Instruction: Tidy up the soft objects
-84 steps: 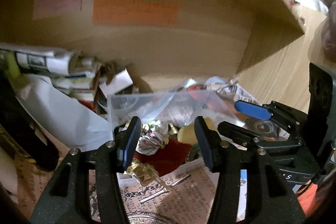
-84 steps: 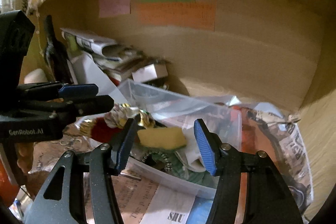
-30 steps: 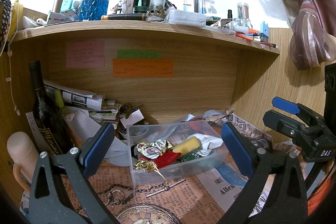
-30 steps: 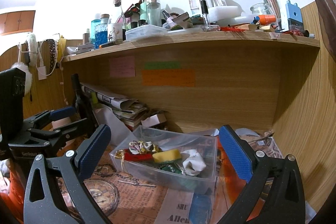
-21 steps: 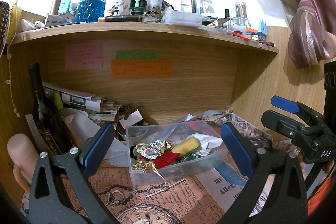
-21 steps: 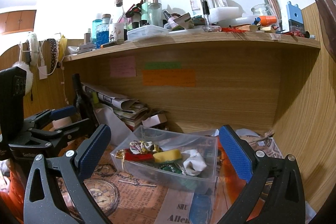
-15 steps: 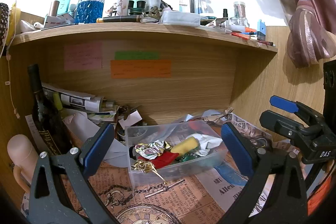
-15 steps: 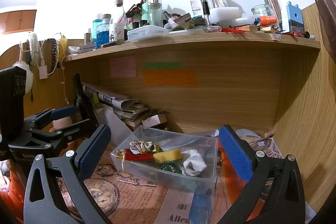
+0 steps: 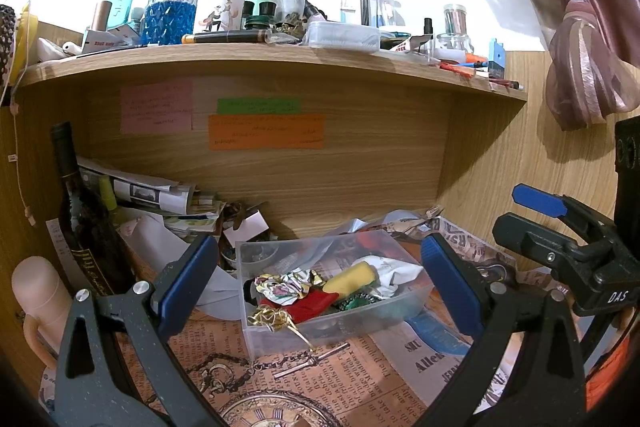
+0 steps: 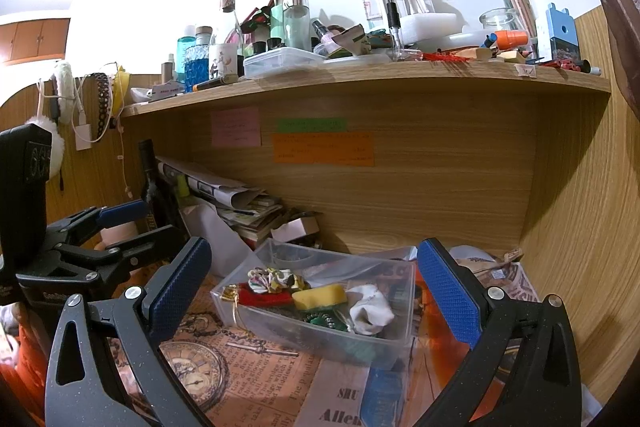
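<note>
The tabletop (image 9: 472,223) is covered with newsprint paper (image 9: 360,375), and a clear bin (image 9: 404,301) sits on that paper. A dark bottle (image 9: 80,223) stands at the left beside a paper stack (image 9: 160,199). The shelf (image 10: 400,77) above carries bottles (image 10: 196,61) and a flat box (image 10: 280,61).

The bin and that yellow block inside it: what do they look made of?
The bin looks like thin translucent plastic with a slightly frosted finish: its contents show through the walls. The yellow block looks like foam sponge, judging by its matte, rounded edges, though the texture is too small to confirm.
</note>
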`<state>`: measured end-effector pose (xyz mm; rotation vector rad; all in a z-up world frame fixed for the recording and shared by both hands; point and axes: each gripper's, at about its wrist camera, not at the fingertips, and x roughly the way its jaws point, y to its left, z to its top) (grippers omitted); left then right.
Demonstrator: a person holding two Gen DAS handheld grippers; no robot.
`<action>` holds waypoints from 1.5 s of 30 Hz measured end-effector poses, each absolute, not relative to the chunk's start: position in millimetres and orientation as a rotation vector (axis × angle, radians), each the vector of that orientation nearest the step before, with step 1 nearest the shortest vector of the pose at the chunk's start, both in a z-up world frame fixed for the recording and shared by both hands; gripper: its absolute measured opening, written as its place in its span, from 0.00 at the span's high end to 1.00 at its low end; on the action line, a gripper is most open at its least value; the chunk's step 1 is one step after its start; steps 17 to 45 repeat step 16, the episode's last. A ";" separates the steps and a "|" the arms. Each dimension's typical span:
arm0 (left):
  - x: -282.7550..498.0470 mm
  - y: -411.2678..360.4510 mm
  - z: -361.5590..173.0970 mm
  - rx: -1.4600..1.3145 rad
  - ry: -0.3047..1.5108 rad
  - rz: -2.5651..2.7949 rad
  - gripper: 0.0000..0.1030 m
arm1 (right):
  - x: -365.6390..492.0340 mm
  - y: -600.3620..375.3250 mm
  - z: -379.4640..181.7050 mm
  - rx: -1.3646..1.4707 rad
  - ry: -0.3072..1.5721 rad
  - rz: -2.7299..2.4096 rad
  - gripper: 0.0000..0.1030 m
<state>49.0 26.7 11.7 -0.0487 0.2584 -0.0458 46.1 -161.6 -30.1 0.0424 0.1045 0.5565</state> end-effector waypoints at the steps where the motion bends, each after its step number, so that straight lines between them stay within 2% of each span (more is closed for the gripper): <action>1: 49.1 26.9 11.7 -0.049 0.259 -0.047 0.00 | 46.1 -161.6 -30.1 0.042 0.104 0.557 0.00; 45: 51.4 26.5 11.5 -0.055 0.270 -0.072 0.00 | 50.4 -161.5 -32.0 0.046 0.115 0.559 0.00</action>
